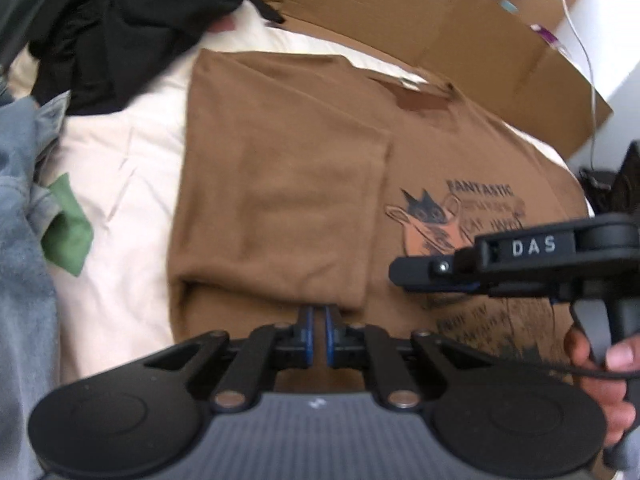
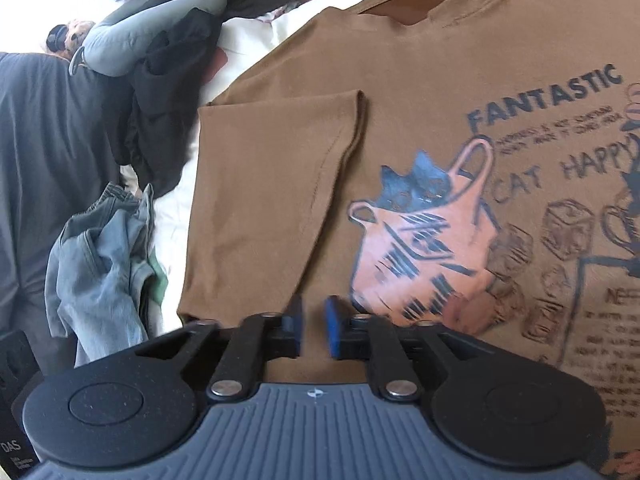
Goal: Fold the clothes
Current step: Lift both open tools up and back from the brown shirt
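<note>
- Left wrist view: left tongs (image 1: 317,330) sit low over the near edge of the brown T-shirt (image 1: 280,184), their blue-padded fingers drawn almost together with only a thin slit between them and no cloth caught in it.
- Right tongs (image 1: 404,274) reach in from the right side, seen side-on above the printed part of the shirt; from this angle I cannot tell how far their fingers are apart. A hand (image 1: 600,376) grips their handle at the right edge.
- Brown T-shirt lies flat on a cream sheet (image 1: 120,168), its left side folded over onto the body so the sleeve rests on top.
- A black garment (image 1: 120,32), a blue denim piece (image 1: 24,208) and a green cloth (image 1: 66,232) lie heaped to the left; flattened cardboard (image 1: 420,16) lies beyond the collar.
- Right wrist view: right tongs (image 2: 314,330) hover just above the shirt's (image 2: 400,80) lower part beside the cat-in-a-jug print (image 2: 420,248), fingers a narrow gap apart, holding nothing.
- The folded sleeve (image 2: 280,184) lies just left of the print; denim (image 2: 100,248) and dark clothes (image 2: 168,92) are piled at the left.
</note>
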{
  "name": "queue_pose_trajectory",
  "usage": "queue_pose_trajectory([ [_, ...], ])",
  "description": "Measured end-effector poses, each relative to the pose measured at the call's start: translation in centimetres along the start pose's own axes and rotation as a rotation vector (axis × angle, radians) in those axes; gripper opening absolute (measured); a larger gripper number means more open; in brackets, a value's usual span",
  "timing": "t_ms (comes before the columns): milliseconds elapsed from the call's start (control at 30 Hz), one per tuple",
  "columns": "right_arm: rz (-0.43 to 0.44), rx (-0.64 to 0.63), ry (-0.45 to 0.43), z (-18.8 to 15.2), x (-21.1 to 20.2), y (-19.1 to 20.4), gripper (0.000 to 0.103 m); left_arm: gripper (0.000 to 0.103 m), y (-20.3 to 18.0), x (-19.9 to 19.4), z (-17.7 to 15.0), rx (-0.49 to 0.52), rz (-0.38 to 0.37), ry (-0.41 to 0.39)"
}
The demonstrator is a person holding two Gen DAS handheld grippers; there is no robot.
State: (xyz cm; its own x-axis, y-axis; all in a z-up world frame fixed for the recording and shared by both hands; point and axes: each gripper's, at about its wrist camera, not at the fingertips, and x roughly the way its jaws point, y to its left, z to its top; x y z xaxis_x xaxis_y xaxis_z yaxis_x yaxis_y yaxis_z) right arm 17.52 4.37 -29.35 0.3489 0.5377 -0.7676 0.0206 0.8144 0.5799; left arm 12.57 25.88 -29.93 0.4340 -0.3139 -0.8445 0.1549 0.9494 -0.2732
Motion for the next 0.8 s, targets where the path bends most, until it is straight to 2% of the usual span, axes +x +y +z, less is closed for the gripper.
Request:
queue_pose_trajectory([
  [167, -0.035, -0.033, -0.009, 0.0, -2.6, -0.8, 0.033, 0.011, -1.5, -0.9, 1.2, -0.001, 0.005, -0.031],
  [300, -0.074, -0.056, -0.026, 0.0, -5.3, -1.8, 0.034, 0.011, -2.5, -0.6, 2.4, -0.001, 0.035, -0.048],
  [400, -0.088, -0.059, -0.048, -0.3, -7.5, -2.8, 0.035, 0.011, -2.4, 1.2, 2.5, -0.019, 0.075, -0.006],
  [467, -0.099, -0.07, -0.062, -0.4, -8.9, -3.3, 0.035, 0.011, -2.1, 2.2, 2.1, -0.037, 0.068, 0.027],
  [600, -0.118, -0.08, -0.076, -0.6, -11.7, -4.3, 0.04, 0.013, -2.5, 2.5, 1.5, -0.047, 0.083, 0.027],
  [700, -0.126, -0.094, -0.078, -1.0, -13.6, -4.5, 0.04, 0.018, -2.4, 2.0, 1.9, -0.113, 0.086, 0.036],
  [800, -0.132, -0.11, -0.091, -1.5, -15.7, -4.3, 0.046, 0.031, -2.8, 0.3, 2.8, -0.144, 0.119, 0.025],
])
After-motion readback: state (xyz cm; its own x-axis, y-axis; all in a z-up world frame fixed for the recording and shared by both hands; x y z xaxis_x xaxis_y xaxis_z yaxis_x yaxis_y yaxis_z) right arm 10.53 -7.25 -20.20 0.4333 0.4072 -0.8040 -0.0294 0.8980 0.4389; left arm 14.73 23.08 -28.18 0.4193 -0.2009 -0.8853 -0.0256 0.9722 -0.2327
